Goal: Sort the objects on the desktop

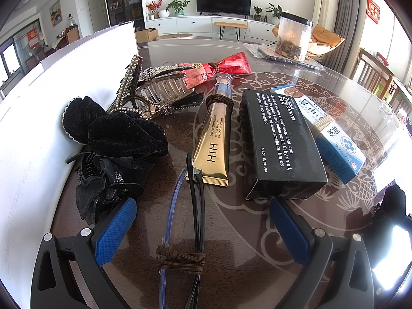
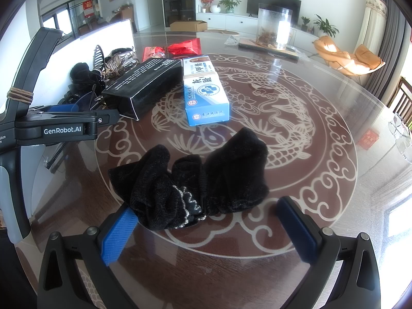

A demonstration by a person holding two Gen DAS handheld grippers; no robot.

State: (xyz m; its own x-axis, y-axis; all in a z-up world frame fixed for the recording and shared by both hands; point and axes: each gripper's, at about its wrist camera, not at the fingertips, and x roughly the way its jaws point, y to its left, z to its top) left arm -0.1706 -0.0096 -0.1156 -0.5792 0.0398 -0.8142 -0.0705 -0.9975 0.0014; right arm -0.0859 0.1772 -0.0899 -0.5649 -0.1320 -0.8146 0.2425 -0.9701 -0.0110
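Observation:
In the left wrist view my left gripper [image 1: 203, 229] is open just above the glass tabletop. Folded glasses [image 1: 191, 206] with a brown hair tie around them lie between its blue fingers [image 1: 116, 229]. Ahead lie a gold cream tube [image 1: 213, 141], a black soap box [image 1: 278, 141] and a blue-and-white medicine box [image 1: 334, 139]. In the right wrist view my right gripper [image 2: 207, 231] is open around a black velvet hair bow [image 2: 195, 180], whose near edge overlaps the left fingertip [image 2: 121, 229]. The left gripper [image 2: 51, 126] shows at the left there.
Hair accessories are piled at the left: a rhinestone claw clip [image 1: 154, 90], a black velvet bow [image 1: 116, 131] and a black claw clip [image 1: 103, 188], against a white board [image 1: 33, 141]. A red sachet [image 1: 221, 65] and a clear jar [image 1: 293, 36] sit farther back. Chairs stand at the right table edge.

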